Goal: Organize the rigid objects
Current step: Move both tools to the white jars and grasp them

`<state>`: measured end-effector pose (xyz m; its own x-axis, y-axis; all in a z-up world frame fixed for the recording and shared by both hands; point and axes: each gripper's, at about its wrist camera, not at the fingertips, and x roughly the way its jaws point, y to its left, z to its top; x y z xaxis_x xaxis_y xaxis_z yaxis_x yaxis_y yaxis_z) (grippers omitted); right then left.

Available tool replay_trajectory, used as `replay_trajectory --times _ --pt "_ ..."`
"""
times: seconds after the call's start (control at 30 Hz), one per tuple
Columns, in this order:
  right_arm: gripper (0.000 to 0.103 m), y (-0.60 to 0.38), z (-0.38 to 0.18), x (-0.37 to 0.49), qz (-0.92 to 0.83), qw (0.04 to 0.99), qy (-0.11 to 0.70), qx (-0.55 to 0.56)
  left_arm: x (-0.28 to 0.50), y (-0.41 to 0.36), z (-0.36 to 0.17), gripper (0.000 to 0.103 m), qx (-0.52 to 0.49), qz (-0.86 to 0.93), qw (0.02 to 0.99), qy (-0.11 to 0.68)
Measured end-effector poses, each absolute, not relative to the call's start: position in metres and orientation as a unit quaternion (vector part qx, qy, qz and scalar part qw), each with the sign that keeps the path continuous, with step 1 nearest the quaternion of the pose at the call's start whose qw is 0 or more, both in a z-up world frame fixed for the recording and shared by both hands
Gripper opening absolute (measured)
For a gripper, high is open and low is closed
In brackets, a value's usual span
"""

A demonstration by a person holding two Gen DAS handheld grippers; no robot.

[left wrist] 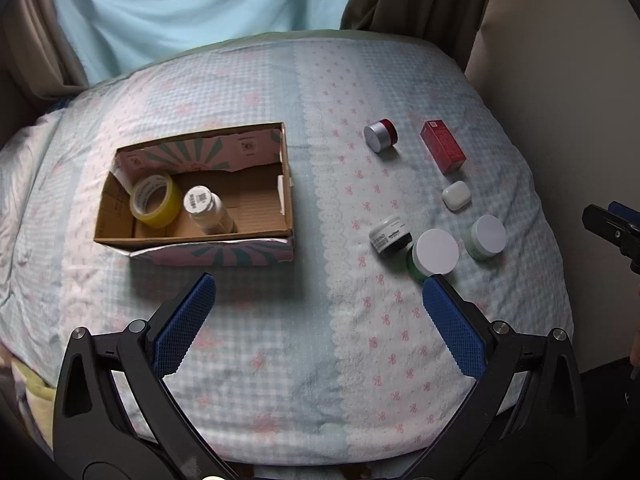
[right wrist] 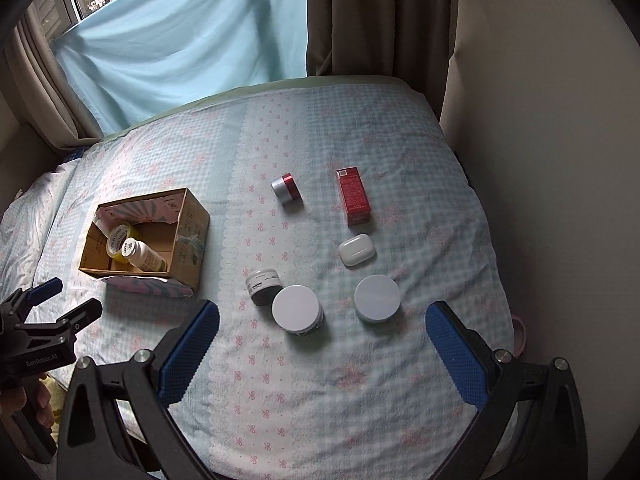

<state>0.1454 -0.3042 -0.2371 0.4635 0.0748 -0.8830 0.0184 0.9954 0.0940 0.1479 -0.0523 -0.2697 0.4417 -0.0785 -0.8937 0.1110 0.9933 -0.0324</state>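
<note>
A cardboard box [left wrist: 256,236] [right wrist: 188,240] lies on the bed and holds a yellow tape roll [left wrist: 156,200] and a white-capped bottle [left wrist: 208,210]. To its right lie a red-and-silver jar [left wrist: 382,135] [right wrist: 287,189], a red carton [left wrist: 443,146] [right wrist: 353,196], a white earbud case [left wrist: 456,195] [right wrist: 357,249], a small black-and-white jar [left wrist: 390,236] [right wrist: 263,281], and two white-lidded green jars [left wrist: 434,254] [left wrist: 486,237] [right wrist: 297,309] [right wrist: 377,298]. My left gripper [left wrist: 318,304] is open and empty, above the bed in front of the box. My right gripper [right wrist: 322,332] is open and empty, just before the two lidded jars.
A checked quilt [left wrist: 320,360] covers the bed. A light blue curtain [right wrist: 180,40] and brown drapes [right wrist: 360,16] hang behind; a wall [right wrist: 540,120] stands to the right. The left gripper shows at the left edge of the right wrist view [right wrist: 52,308].
</note>
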Motion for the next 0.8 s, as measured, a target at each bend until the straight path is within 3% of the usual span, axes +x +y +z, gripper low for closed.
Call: replay_trajectory --times 0.3,0.6,0.8 --pt "0.103 -0.344 -0.356 0.154 0.035 0.847 0.530 0.005 0.137 -0.145 -0.380 0.103 0.021 -0.088 0.855 0.510" --pt "0.102 -0.362 -0.435 0.186 0.069 0.847 0.527 0.010 0.155 -0.201 -0.466 0.103 0.072 -0.135 0.873 0.464" --pt "0.089 -0.362 -0.464 0.200 0.087 0.837 0.541 0.015 0.173 -0.220 -0.486 0.100 0.091 -0.157 0.872 0.455"
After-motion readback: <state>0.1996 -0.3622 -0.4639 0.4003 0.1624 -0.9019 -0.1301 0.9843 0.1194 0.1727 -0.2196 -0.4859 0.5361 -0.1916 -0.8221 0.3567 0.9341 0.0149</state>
